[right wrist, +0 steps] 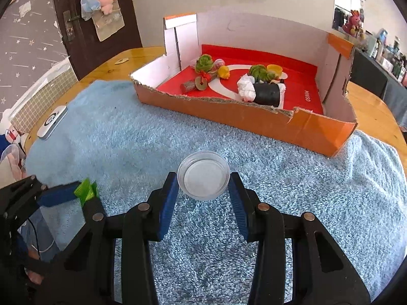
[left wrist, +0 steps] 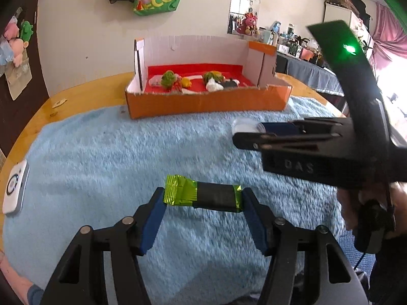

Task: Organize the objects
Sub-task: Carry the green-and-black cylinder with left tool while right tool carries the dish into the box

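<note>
Snack bar (left wrist: 203,194) lies crosswise (pads gripping ends)

A round wooden table (right wrist: 368,106) stands near a pale wall (left wrist: 84,38). A dark brown door (right wrist: 84,38) is left of the table. Pink curtains (left wrist: 386,33) glow with daylight to its right.
</note>
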Demonstrator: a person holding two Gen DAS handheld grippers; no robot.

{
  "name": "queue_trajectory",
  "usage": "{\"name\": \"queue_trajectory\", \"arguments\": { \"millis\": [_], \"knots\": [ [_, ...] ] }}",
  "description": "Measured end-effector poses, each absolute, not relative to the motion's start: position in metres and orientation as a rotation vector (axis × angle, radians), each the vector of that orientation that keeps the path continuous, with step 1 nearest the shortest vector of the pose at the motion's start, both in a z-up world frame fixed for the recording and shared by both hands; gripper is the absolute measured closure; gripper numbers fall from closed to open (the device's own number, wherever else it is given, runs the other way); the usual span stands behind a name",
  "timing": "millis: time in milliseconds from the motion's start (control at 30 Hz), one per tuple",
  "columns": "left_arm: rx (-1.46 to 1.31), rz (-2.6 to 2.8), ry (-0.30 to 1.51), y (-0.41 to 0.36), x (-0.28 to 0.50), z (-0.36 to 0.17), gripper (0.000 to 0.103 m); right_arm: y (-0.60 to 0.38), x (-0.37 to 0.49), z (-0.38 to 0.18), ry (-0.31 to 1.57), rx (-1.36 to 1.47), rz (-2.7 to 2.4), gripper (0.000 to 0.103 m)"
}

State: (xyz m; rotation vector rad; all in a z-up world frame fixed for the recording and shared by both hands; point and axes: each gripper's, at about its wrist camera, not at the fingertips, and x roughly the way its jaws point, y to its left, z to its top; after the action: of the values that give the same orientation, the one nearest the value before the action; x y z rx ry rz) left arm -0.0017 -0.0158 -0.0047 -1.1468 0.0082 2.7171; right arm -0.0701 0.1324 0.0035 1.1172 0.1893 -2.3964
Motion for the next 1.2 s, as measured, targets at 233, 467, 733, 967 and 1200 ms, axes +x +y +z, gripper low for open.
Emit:
{"name": "queue_trajectory", "arguments": {
  "millis": [233,467,733,967,1200],
  "knots": [
    [-1.136,2.712,-0.030,-0.018,-0.024,0.004,0.041,0.141,-0.071,0.020,0.147,1.088,-2.417,0.064],
    [-1.109,2.731,-0.022,-0.020,-0.044,0.018,0.041,0.148,-0.074,0.036,0.126,1.054,-2.446,0.064],
    [-1.111,2.741,-0.039,-0.025,-0.068,0.025,0.041,0.152,-0.080,0.040,0.109,1.055,-2.451,0.064],
    [-1.099,2.745,-0.057,-0.026,-0.089,0.035,0.041,0.156,-0.088,0.048,0.095,1.044,-2.459,0.064],
    [-1.082,2.747,-0.062,-0.026,-0.112,0.047,0.041,0.157,-0.104,0.061,0.096,1.029,-2.470,0.064]
  ]
}}
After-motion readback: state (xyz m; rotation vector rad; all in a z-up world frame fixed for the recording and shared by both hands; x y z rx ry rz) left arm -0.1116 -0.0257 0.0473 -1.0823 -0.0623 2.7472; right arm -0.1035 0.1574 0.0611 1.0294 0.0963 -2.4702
